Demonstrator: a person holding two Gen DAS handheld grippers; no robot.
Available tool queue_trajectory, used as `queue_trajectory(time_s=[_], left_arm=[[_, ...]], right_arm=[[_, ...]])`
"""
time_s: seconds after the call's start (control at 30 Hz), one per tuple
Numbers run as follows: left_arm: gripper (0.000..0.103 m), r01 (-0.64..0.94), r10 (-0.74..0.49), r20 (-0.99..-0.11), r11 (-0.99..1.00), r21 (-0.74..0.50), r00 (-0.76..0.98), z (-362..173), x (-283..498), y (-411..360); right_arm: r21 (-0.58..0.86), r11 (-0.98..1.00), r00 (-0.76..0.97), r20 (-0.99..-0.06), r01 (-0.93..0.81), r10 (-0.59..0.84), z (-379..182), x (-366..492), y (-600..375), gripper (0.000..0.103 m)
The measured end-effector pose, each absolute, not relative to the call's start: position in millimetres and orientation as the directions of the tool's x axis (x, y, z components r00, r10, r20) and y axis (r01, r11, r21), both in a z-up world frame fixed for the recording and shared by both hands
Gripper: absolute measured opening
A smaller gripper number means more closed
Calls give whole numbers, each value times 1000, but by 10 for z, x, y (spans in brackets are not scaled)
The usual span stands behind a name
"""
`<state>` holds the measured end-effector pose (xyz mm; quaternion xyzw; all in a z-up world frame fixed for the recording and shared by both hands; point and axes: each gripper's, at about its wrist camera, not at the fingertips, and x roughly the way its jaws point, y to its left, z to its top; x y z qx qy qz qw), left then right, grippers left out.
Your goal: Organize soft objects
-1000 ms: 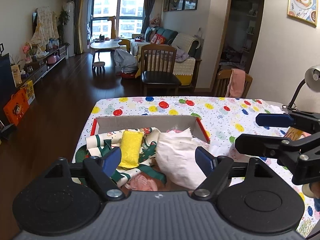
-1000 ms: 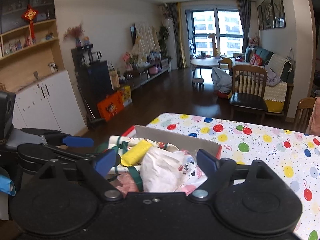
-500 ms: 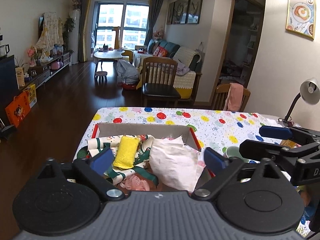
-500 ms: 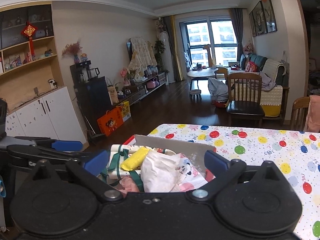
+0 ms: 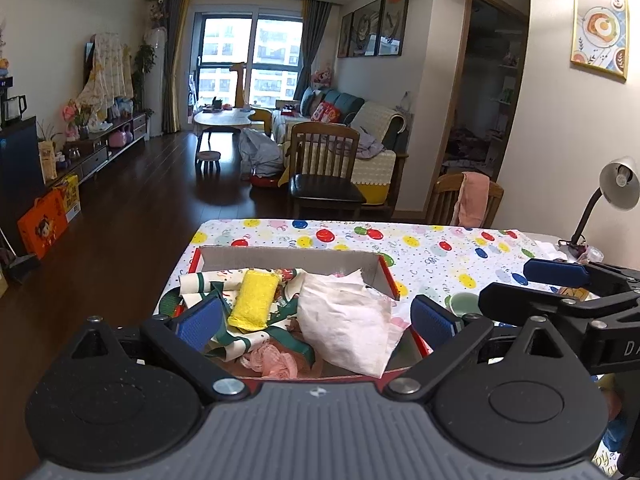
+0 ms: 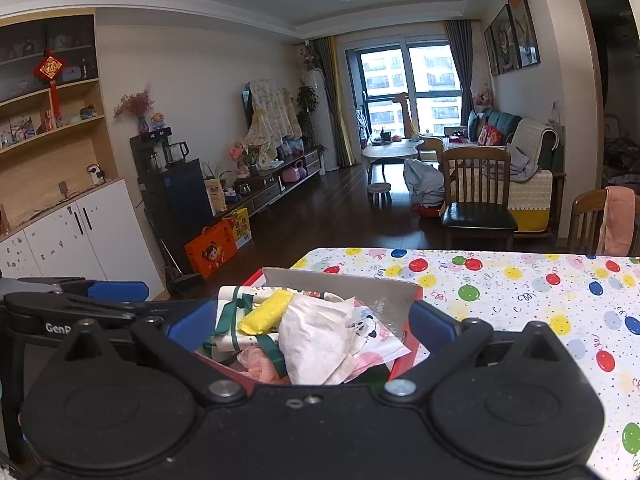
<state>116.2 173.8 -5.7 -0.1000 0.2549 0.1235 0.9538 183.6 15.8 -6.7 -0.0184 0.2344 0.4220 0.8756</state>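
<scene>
Both grippers hover at the near edge of the box [image 5: 288, 258], w/ nothing between the pads. Left gripper [image 5: 316, 320] is spread wide, jaws just finished opening; same for right gripper [image 6: 304, 322], wide apart and empty, jaws just opened too. In the left view the right gripper shows at the right edge, above the bench [image 5: 440, 248] w/ its balloon-print cloth.

Soft stuff sits inside the red-edged cardboard box, which stands at the bench's left end. Yellow sponge-like roll [image 5: 254, 298] lies on top of a green/white printed cloth [image 5: 200, 282], left-centre. White crumpled cloth [image 5: 348, 328] is just beside it on the right, draped toward the box's near right corner. Pink lacy fabric [image 5: 270, 360] is at the near wall, partly under the others. From the right view a panda-print piece [image 6: 370, 330] peeks out beside the white cloth. A pale green cup [image 5: 460, 304] stands on the bench right of the box.
</scene>
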Motion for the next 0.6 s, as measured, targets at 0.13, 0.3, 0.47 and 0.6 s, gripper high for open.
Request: queue_trajectory(time_s=[0.13, 0.3, 0.47, 0.6], left_arm=[[101, -274, 184, -495, 955, -116, 849, -47, 1123, 1683], [101, -256, 188, -474, 963, -83, 860, -32, 1079, 1601], [101, -255, 200, -462, 965, -59, 864, -4, 1035, 1558], [101, -241, 182, -453, 968, -75, 873, 16, 1003, 1549]], right_arm=[[175, 647, 540, -416, -742, 731, -58, 1814, 115, 103], [181, 652, 546, -412, -736, 730, -48, 1791, 69, 103], [183, 656, 551, -408, -732, 728, -45, 1766, 28, 103], [178, 668, 564, -406, -722, 719, -47, 1758, -11, 103]])
